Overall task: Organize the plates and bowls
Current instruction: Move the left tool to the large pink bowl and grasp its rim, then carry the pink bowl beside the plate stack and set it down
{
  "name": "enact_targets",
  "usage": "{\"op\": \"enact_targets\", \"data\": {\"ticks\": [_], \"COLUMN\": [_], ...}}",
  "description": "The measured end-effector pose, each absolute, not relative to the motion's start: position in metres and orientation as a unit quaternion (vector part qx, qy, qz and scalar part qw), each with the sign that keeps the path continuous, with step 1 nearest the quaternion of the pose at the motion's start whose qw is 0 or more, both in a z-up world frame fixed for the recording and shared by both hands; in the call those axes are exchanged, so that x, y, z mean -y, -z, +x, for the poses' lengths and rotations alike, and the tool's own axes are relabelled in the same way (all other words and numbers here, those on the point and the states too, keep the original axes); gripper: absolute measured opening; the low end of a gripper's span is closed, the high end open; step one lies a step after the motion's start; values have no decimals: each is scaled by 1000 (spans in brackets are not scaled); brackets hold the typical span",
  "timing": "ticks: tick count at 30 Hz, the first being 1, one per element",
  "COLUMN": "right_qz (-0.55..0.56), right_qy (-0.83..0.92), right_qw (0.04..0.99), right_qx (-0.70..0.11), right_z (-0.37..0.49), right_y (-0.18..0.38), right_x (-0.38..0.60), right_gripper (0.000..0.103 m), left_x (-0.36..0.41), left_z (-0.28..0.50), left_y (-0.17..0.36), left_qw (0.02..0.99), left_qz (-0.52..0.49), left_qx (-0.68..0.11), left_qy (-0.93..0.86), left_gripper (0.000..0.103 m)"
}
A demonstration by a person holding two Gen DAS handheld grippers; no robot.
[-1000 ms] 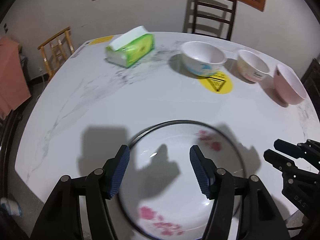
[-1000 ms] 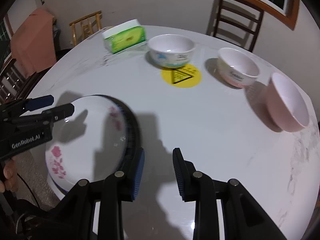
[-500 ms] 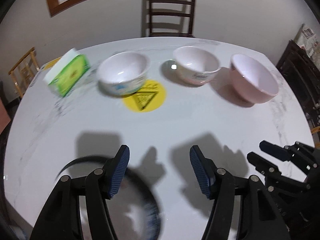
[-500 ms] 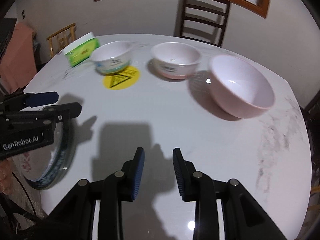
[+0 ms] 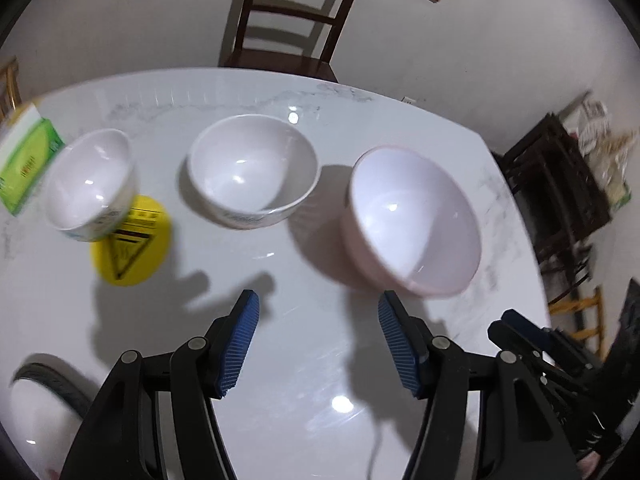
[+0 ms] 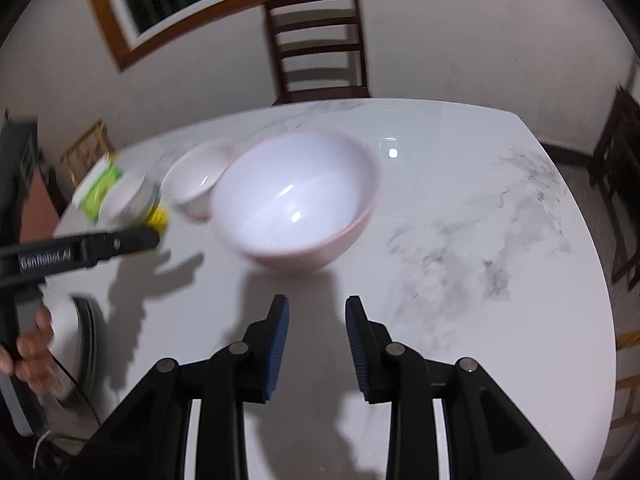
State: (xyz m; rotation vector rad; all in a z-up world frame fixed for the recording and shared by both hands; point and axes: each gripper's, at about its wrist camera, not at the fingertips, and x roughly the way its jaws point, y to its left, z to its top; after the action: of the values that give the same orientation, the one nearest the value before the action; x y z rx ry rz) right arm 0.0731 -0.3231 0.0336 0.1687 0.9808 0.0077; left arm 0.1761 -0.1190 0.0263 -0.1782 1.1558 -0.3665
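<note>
Left claw (image 5: 318, 344): my jaws spread, nothing between them.
Right claw (image 6: 316, 344): mine, parted, empty.
Pink bowl (image 6: 296, 200): just ahead.

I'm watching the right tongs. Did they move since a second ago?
Yes. The right tongs swung rightward along the table, away from the flowered plate and up to the pink bowl.
</note>
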Motion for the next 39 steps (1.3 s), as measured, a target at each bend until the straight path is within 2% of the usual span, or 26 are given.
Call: {"op": "enact_targets", "data": {"ticks": [9,17,22,25,27,28,29,32,39], "right_qz": [132,140,144,141,140,142,141,133,143], "right_qy": [3,8,8,9,8,9,10,23,25], "right_qw": [870,850,842,840,839,838,838,839,834], "right_qx": [-476,-507,-519,-523,-526,-527,-527,-528,-532], "right_z": [134,173,183,186,188,188,188,186,174], "right_y": [-35,-10,1,6,10,11,13,15,12], "right_x": [366,367,364,361,361,361,360,359,354], "right_gripper": [30,30,30,30,30,30,29,17,13], "left_x": [152,167,169,171,170,171,171,170,167], "left_z": [225,240,243,242,242,243,243,242,227], "left_y": [-19,3,14,19,23,24,24,23,17], "left_qw": [800,777,769,761,759,759,760,766,768], "left_qz": [-109,-112,-109,-113,-117,-116,-115,-105,-90], "left_qx": [-567,-597,-609,-616,-617,-617,-616,-610,-608], "left_qy": [163,164,161,169,171,172,173,174,181], "left_gripper": [56,54,44,30,17,15,16,16,16]}}
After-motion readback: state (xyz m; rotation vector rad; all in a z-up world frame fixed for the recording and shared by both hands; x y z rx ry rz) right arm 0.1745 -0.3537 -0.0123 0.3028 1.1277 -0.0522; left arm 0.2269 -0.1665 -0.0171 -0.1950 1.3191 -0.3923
